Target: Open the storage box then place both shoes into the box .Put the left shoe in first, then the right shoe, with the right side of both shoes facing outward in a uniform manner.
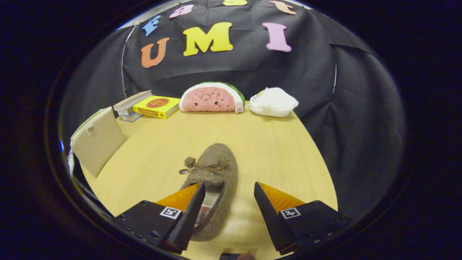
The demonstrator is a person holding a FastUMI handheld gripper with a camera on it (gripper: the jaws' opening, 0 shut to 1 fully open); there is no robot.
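Gripper [229,189] fingers spread apart, clamped on nothing. Fuzzy grey-brown slipper with pompom bow [216,180] lying between them on the light wooden table [274,151], nearer the left finger. Beige box [97,142] off left; yellow book [157,107], watermelon plush [211,97], white plush [273,102] way back.

Shoe [216,180] lies between spread fingers [193,213]; table [267,144] beyond bare.
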